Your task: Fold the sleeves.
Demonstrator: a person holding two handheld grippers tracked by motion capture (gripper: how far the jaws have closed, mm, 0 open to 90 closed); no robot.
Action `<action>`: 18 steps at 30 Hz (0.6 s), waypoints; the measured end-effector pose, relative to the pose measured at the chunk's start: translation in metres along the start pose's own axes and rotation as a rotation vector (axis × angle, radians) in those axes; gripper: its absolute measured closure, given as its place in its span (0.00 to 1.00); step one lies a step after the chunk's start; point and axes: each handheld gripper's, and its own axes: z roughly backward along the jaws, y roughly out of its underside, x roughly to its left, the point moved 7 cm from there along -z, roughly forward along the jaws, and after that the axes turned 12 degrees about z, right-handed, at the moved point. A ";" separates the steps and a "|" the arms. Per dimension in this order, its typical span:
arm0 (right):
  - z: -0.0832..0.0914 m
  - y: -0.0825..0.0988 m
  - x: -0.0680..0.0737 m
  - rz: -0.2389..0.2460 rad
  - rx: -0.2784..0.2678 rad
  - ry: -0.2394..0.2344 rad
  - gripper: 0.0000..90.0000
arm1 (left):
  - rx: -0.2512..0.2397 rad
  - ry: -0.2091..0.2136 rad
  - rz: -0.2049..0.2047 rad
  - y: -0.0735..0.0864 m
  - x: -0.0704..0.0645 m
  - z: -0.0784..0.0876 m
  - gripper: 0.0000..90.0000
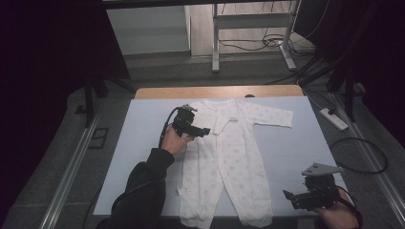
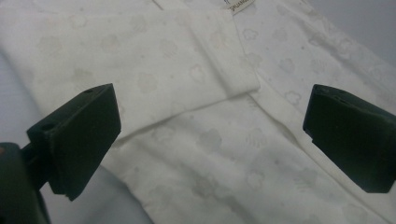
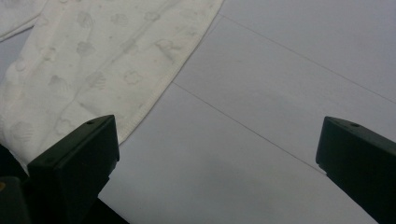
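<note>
A white baby sleepsuit (image 1: 229,157) with a faint print lies flat on the pale blue table (image 1: 296,148), legs toward the near edge. Its left sleeve (image 2: 154,74) is folded in across the chest, while the right sleeve (image 1: 272,116) stretches out sideways. My left gripper (image 1: 203,130) hovers open over the folded sleeve, jaws wide apart with nothing between them. My right gripper (image 1: 290,196) stands open near the front right corner, beside the right leg's hem (image 3: 140,116), over bare table.
The table's wooden far edge (image 1: 219,91) meets a grey floor with a metal frame (image 1: 215,43), cables and a power strip (image 1: 333,118). Metal rails (image 1: 71,167) run along both sides. Bare table lies right of the garment.
</note>
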 end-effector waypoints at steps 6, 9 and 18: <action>0.000 0.000 0.000 -0.002 0.001 0.001 0.00 | 0.014 -0.010 -0.025 0.010 0.001 0.003 0.01; 0.000 0.000 0.000 0.000 0.002 0.000 0.00 | 0.008 -0.017 -0.035 0.014 0.002 0.007 0.00; 0.000 0.000 0.000 -0.001 -0.001 0.000 0.00 | -0.007 -0.020 -0.039 0.023 0.002 0.018 0.00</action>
